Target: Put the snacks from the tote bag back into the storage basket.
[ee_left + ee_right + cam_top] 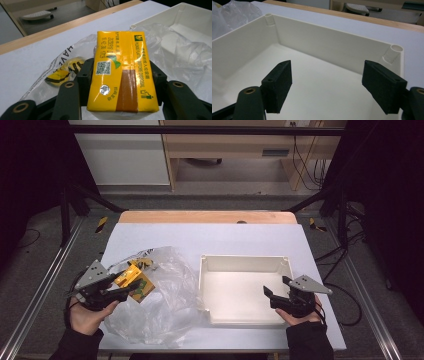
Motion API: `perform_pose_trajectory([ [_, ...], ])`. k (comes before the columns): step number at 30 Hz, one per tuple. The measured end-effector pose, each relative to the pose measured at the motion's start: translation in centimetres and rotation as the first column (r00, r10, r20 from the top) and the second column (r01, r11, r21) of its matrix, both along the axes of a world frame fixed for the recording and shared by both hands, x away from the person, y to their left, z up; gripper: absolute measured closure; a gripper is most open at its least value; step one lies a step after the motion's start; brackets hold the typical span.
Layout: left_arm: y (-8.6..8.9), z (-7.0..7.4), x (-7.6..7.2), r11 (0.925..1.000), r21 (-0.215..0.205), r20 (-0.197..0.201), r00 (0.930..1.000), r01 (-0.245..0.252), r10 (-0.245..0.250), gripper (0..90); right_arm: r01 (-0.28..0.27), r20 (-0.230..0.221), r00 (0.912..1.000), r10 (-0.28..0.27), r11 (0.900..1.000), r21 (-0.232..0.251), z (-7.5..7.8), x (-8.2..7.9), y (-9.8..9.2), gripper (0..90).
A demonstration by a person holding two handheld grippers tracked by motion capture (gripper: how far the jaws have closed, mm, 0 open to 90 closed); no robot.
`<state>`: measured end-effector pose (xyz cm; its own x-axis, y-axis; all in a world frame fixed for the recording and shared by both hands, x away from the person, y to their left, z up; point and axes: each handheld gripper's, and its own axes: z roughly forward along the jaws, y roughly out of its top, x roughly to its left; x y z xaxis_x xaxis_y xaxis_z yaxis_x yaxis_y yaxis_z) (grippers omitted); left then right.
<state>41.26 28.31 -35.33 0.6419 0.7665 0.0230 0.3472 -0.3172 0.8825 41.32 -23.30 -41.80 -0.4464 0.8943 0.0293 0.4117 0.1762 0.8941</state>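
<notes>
The far strip of the counter (210,232) lies bare from left to right, giving open passage behind everything. On the left, the crumpled plastic bag (165,295) spreads from the near edge up to the white tray (243,262), touching its left wall, so no clear lane runs between them. The tray's raised walls block a low sweep, but its floor is open.

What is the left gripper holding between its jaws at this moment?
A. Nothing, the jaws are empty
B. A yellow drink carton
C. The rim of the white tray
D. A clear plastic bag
B: in the left gripper view the left gripper has its black pads pressed on both sides of the yellow drink carton, above the clear plastic bag and apart from the white tray.
</notes>
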Motion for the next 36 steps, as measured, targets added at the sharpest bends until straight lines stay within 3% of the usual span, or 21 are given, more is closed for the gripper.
perform_pose_trajectory([
  [8, 0.0, 1.5, -0.9, 0.9991, -0.038, 0.023, 0.9996, 0.017, -0.016, 50.6, -0.004, 0.009, 1.0000, 0.004, 1.000, -0.003, 0.1, -0.1, 0.0, 24.0],
  [26, -2.1, 3.8, -1.9, 0.9949, -0.037, 0.071, 0.9934, 0.093, -0.091, 50.6, -0.002, 0.024, 0.9997, 0.002, 1.000, 0.010, 0.7, -0.3, -0.4, 23.1],
  [36, -3.9, 5.4, -1.4, 0.9890, -0.034, 0.085, 0.9865, 0.144, -0.140, 50.7, -0.007, 0.030, 0.9995, 0.007, 1.000, 0.005, 0.9, -0.3, -0.3, 22.7],
])
